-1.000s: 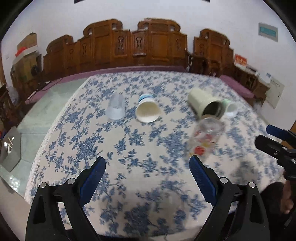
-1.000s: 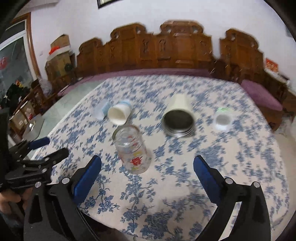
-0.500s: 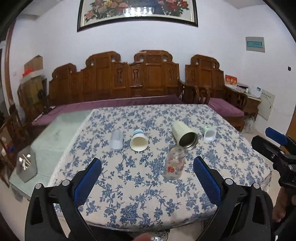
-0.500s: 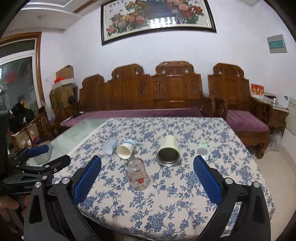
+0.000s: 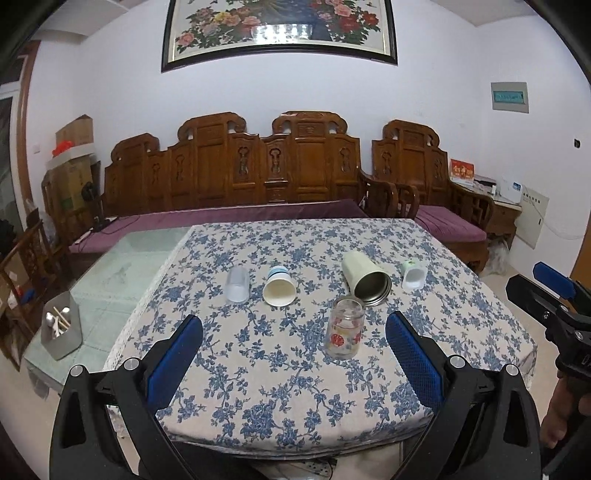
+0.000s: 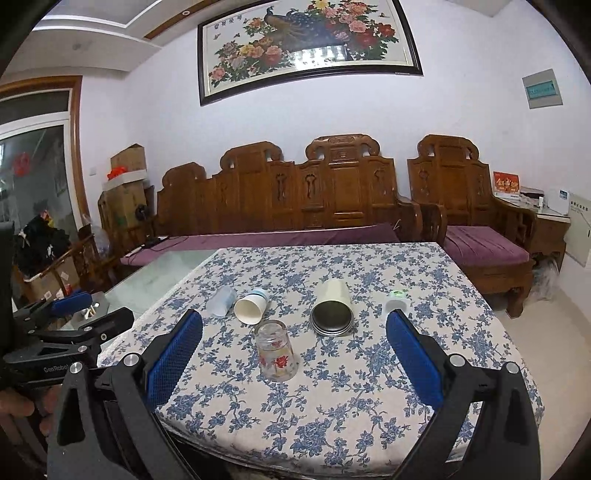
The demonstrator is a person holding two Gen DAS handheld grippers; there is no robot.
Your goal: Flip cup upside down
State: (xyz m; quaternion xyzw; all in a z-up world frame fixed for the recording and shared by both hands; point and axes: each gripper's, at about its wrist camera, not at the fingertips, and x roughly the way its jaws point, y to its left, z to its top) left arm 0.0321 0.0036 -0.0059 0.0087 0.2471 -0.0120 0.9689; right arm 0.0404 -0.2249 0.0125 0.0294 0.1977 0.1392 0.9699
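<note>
Glass cup (image 5: 344, 329) with red print stands inverted; both grippers spread, empty.

wall: flower painting (image 6: 310, 40)
seating: carved wooden bench (image 5: 236, 173), purple cushions
left of table: metal chopstick holder (image 5: 61, 332)

Even, soft indoor light; glare on the framed painting (image 5: 280, 31); strong fisheye bending at edges; focus seems sharp.
</note>
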